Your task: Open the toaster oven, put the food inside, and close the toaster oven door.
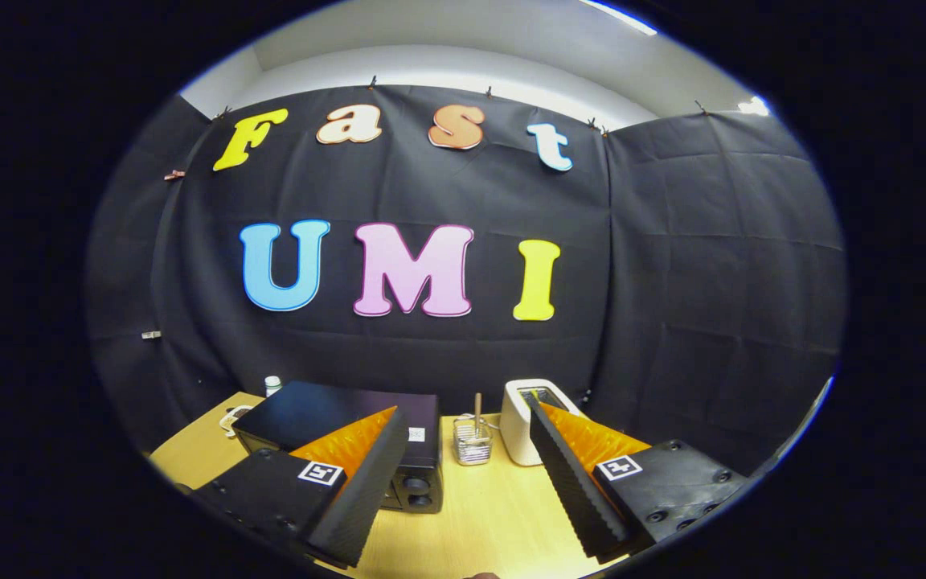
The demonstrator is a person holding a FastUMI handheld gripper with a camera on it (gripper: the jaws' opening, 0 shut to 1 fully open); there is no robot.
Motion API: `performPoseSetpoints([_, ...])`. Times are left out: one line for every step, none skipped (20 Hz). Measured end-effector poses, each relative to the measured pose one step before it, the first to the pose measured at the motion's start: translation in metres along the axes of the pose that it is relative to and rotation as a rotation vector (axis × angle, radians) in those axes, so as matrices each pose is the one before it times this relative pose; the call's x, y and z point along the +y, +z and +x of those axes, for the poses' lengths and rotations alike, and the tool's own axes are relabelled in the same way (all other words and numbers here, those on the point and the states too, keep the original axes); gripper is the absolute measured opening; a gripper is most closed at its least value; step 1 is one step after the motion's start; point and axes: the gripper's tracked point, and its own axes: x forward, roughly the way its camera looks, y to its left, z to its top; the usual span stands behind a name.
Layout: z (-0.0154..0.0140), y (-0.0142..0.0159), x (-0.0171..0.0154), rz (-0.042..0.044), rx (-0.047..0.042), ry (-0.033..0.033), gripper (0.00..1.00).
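The tongs are spread wide with nothing between the fingers, held high and well back from the worktop, which suits a look over the whole layout before any reach. The black oven stands beyond the left finger, its front partly hidden behind that finger, so I cannot tell how the door stands. A white toaster sits beyond the right finger, a small wire basket between the two appliances. The food cannot be made out.
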Motion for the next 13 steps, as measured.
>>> performPoseSetpoints([-0.00595,0.00419,-0.00858,-0.02226,-0.0283,-0.0149,0.98])
performPoseSetpoints([-0.0038,0.00002,-0.00541,-0.00608,-0.00666,-0.00774,0.98])
performPoseSetpoints([-0.00417,-0.00326,-0.00409,0.01227,0.01269,0.00038,0.98])
performPoseSetpoints([-0.00433,-0.0056,-0.00294,0.01511,0.02289,-0.00561,0.98])
performPoseSetpoints([-0.00224,-0.00644,-0.00471,0.01711,0.02203,-0.00657,0.99])
performPoseSetpoints([-0.00153,-0.00604,-0.00509,0.01371,0.01936,-0.00777,0.99])
performPoseSetpoints([-0.00144,-0.00514,-0.00512,0.00952,0.0152,-0.00899,1.0])
performPoseSetpoints([0.0,-0.00145,-0.00248,0.00175,0.0063,-0.00448,1.0])
performPoseSetpoints([0.00073,-0.00064,-0.00283,-0.0014,0.00426,-0.00573,1.0])
performPoseSetpoints([0.00169,0.0004,-0.00213,-0.00027,0.00299,-0.00561,1.0])
performPoseSetpoints([0.00115,0.00112,-0.00182,0.00254,0.00049,-0.00356,1.0])
performPoseSetpoints([0.00041,0.00323,-0.00028,0.00257,-0.0056,-0.00162,1.0])
performPoseSetpoints([0.00008,0.00286,-0.00017,0.00294,-0.00704,-0.0023,1.0])
